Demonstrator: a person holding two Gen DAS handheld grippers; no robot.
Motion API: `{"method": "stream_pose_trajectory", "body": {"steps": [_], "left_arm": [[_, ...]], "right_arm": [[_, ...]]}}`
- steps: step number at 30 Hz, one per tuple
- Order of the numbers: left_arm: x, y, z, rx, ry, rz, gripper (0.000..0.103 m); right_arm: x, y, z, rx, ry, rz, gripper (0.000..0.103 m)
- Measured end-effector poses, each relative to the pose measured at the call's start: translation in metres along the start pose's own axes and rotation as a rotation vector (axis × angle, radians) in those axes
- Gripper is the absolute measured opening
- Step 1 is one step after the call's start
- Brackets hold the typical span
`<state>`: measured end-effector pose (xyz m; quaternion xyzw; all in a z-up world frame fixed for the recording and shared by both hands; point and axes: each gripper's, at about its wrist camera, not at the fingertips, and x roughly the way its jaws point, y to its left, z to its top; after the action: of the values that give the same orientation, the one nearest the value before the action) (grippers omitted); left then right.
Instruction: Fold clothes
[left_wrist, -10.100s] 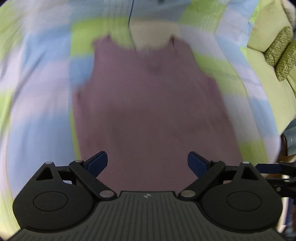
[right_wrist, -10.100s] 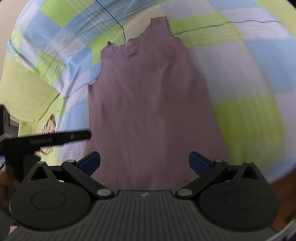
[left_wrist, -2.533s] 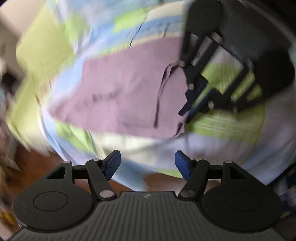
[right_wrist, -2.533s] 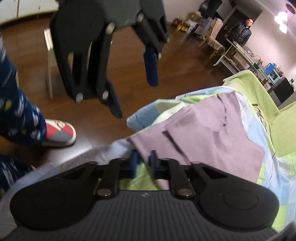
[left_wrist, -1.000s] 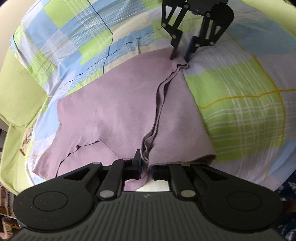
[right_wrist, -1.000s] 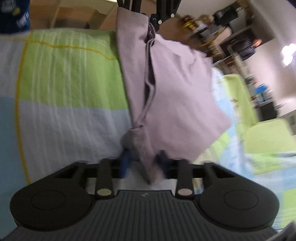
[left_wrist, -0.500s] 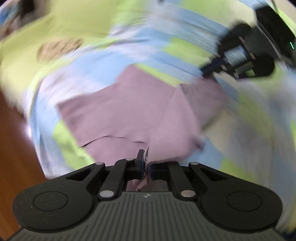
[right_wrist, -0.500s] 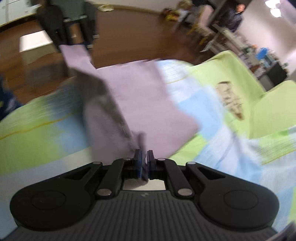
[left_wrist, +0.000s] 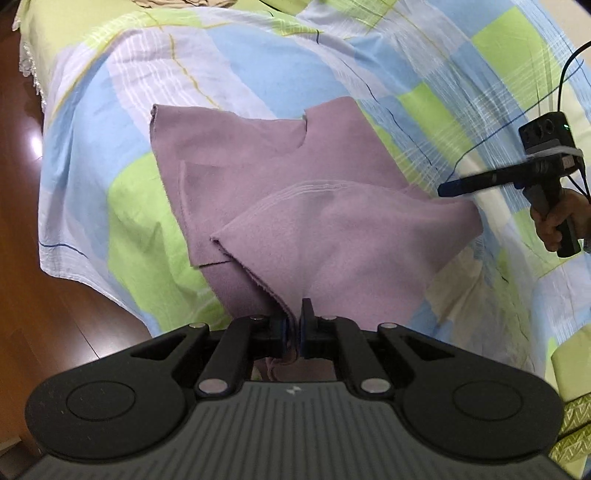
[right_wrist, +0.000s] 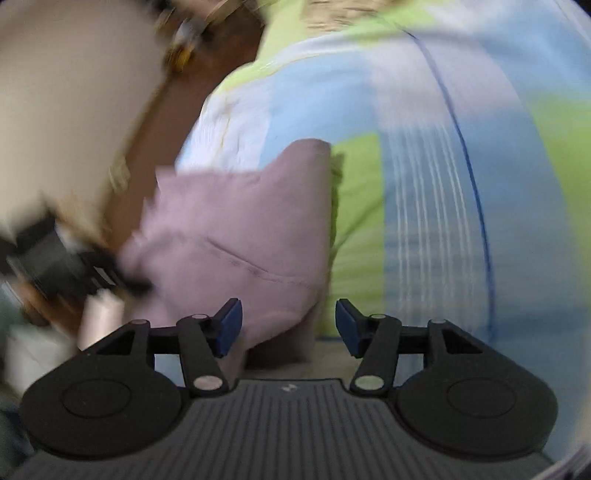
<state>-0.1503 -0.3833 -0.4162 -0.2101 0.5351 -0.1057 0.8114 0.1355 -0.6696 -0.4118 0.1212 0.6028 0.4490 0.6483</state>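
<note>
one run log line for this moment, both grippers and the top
left gripper: shut on purple top | right gripper: jaws opening, pads clear of cloth | top: part folded on checked bedspread

The garment was plain mauve; the bedsheet was checked in blue, lime and white; the floor was dark red-brown wood.

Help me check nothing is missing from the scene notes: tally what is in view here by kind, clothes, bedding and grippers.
Clothes: 1, the mauve garment, partly folded.
Bedding: 1, the checked bedspread.
Grippers: 2, the left gripper shut on the garment's edge, the right gripper with jaws opening and the pads off the cloth.
Total: 4.
</note>
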Motion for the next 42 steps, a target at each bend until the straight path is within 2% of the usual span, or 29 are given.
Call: {"method": "stream_pose_trajectory", "body": {"steps": [2,6,8,10,12,15,19,21,22,23,24,25,26,27,28,31,33,38,42], "left_arm": [[0.001,0.000,0.001,0.005,0.008,-0.005,0.004],[0.004,0.004,0.003,0.001,0.023,-0.027,0.005],[0.005,0.004,0.004,-0.001,0.025,-0.032,0.005],[0.006,0.004,0.003,-0.001,0.024,-0.033,0.005],[0.004,0.001,0.003,0.009,0.018,-0.027,0.005],[0.000,-0.006,0.001,0.039,0.002,-0.008,0.005],[-0.003,-0.011,0.001,0.059,-0.020,0.009,0.005],[-0.001,-0.011,0.003,0.050,-0.014,0.010,0.007],[-0.001,-0.010,0.003,0.045,-0.011,0.009,0.015],[0.000,-0.009,0.004,0.028,-0.005,-0.007,0.024],[0.002,-0.005,0.005,-0.009,0.001,-0.045,0.042],[0.002,0.001,0.006,-0.059,-0.002,-0.084,0.044],[0.002,0.003,0.007,-0.090,-0.014,-0.095,0.040],[0.001,0.003,0.007,-0.090,-0.031,-0.086,0.027],[-0.002,0.000,0.006,-0.063,-0.058,-0.063,0.000],[-0.011,-0.005,0.005,-0.031,-0.117,-0.049,0.001],[-0.017,-0.008,0.006,-0.018,-0.148,-0.048,0.001],[-0.040,-0.022,0.017,0.093,-0.283,0.037,0.001],[-0.028,-0.016,0.031,0.135,-0.297,0.106,0.001]], "right_arm": [[0.005,-0.015,-0.008,0.126,0.009,0.065,0.052],[0.019,-0.026,-0.012,0.163,0.020,0.024,0.051],[0.020,-0.023,-0.012,0.136,0.010,0.027,0.043],[0.022,-0.019,-0.011,0.104,0.003,0.030,0.025],[0.023,-0.006,-0.010,0.001,0.002,-0.031,0.014],[0.014,0.018,-0.010,-0.147,-0.018,-0.117,0.012],[0.001,0.038,-0.005,-0.223,-0.076,-0.115,0.007],[0.010,0.040,-0.001,-0.228,-0.056,-0.111,0.006],[0.015,0.040,0.002,-0.229,-0.043,-0.110,0.007],[0.025,0.034,0.007,-0.194,0.006,-0.117,0.007],[0.032,0.025,0.011,-0.136,0.036,-0.121,0.009],[0.033,0.017,0.012,-0.092,0.037,-0.118,0.011],[0.037,0.011,0.012,-0.059,0.038,-0.102,0.011],[0.039,0.008,0.012,-0.047,0.036,-0.092,0.011],[0.039,0.009,0.010,-0.074,0.027,-0.090,0.005],[0.034,0.026,0.006,-0.182,0.017,-0.106,0.004],[0.024,0.040,0.007,-0.230,-0.031,-0.111,0.003],[0.002,0.066,0.022,-0.331,-0.166,-0.110,0.003],[0.006,0.059,0.038,-0.337,-0.214,-0.135,0.003]]}}
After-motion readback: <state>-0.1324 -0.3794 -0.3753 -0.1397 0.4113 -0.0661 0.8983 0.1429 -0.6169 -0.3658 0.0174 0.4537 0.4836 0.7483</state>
